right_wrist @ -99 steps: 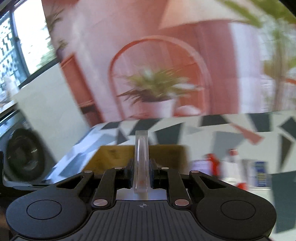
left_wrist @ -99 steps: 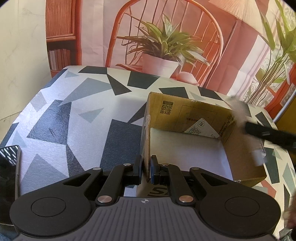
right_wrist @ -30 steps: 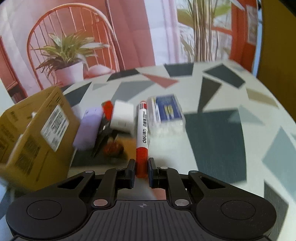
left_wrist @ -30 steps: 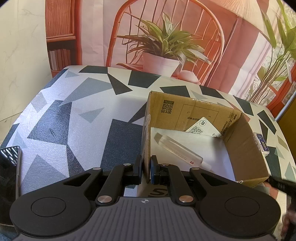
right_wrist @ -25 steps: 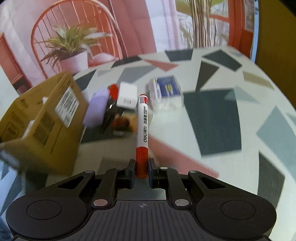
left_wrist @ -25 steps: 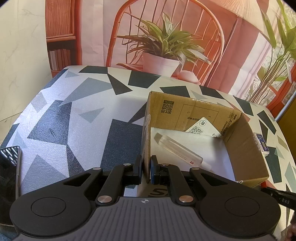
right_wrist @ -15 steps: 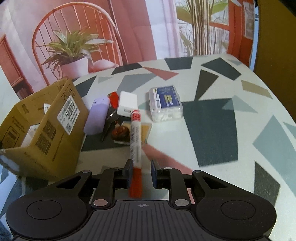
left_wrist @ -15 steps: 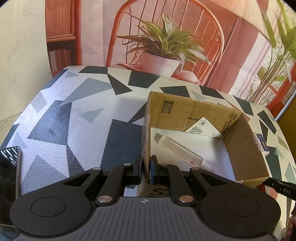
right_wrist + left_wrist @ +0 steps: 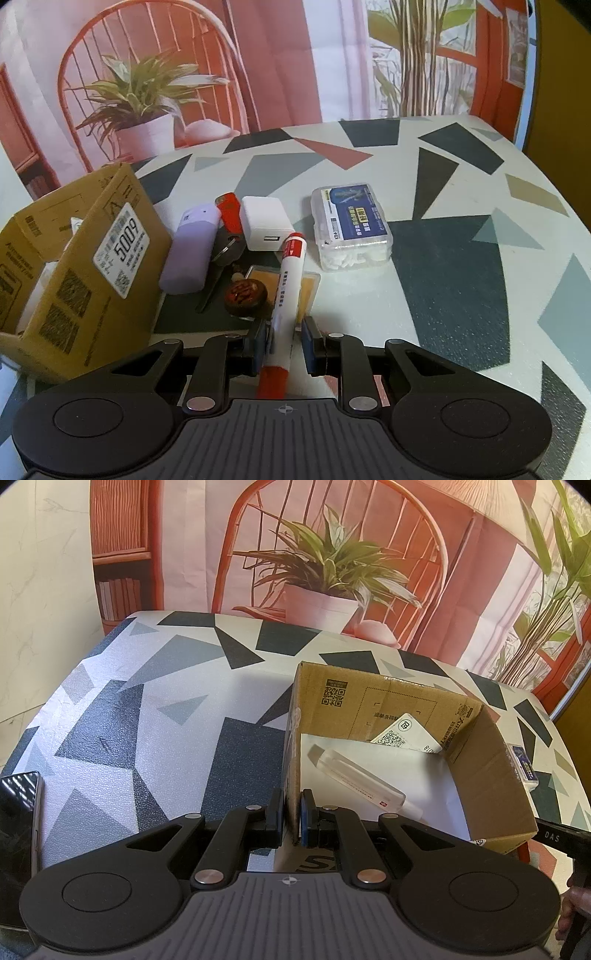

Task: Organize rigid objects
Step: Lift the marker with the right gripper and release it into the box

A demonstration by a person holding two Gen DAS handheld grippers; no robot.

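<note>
We see bright daylight and sharp focus in both views, glare on the phone (image 9: 16, 834), fisheye bending at the edges

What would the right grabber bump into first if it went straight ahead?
The right gripper already has the red and white marker pen between its open fingers. Just past it lie a yellow flat case and a white charger cube, though depth is unclear.
</note>
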